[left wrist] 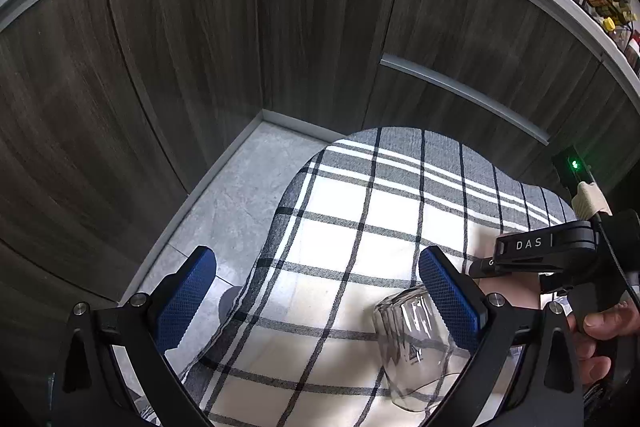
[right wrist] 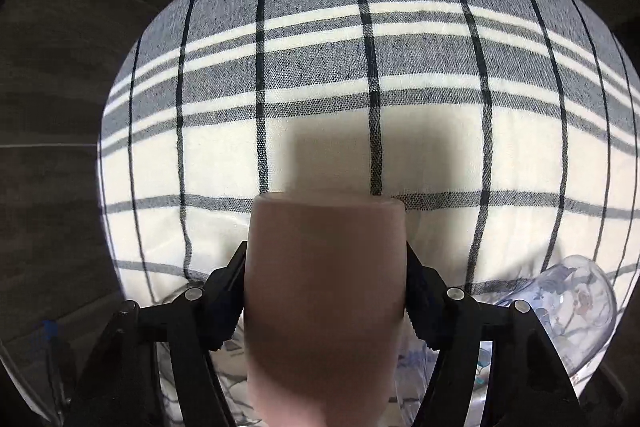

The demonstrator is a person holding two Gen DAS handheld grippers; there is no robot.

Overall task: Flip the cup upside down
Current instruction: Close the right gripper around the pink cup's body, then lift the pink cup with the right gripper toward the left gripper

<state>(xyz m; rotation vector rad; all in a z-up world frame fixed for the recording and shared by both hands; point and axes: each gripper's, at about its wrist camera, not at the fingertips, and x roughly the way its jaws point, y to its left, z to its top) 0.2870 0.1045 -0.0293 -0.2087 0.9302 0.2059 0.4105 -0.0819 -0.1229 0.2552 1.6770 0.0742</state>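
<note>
A brown cup point(right wrist: 325, 291) is filling the right wrist view, and I am clamping it between my right gripper point(right wrist: 326, 291) above the plaid cloth point(right wrist: 320, 75). Its far end is looking flat and closed, so I judge the flip nearly made, with setting down left. My left gripper point(left wrist: 316, 301) is hanging spread wide, holding nothing, beside a clear glass point(left wrist: 412, 347) standing mouth down. The cup's near end is running off-frame, and a floral glass piece point(right wrist: 576, 303) is partly hidden.
</note>
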